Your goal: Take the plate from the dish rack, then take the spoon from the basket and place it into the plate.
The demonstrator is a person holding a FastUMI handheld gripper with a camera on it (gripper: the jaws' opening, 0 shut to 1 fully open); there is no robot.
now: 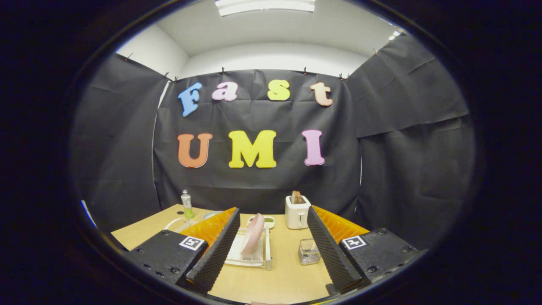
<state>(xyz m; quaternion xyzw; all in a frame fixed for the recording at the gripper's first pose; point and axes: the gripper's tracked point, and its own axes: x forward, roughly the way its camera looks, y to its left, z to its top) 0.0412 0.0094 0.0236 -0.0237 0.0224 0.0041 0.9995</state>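
Note:
A pink plate (254, 234) stands on edge in a clear dish rack (249, 257) on the wooden table (279, 275), just ahead of and between my two fingers, nearer the left one. A small wire basket (308, 251) sits to the right of the rack, close to the inner side of my right finger; I cannot make out the spoon in it. My gripper (271, 243) is open wide, its ribbed black fingers (217, 250) apart and nothing between them.
A white toaster (297, 212) with toast in it stands at the back of the table, beyond the basket. A small green bottle (186, 205) stands at the back left. A small dish (268, 221) lies behind the rack.

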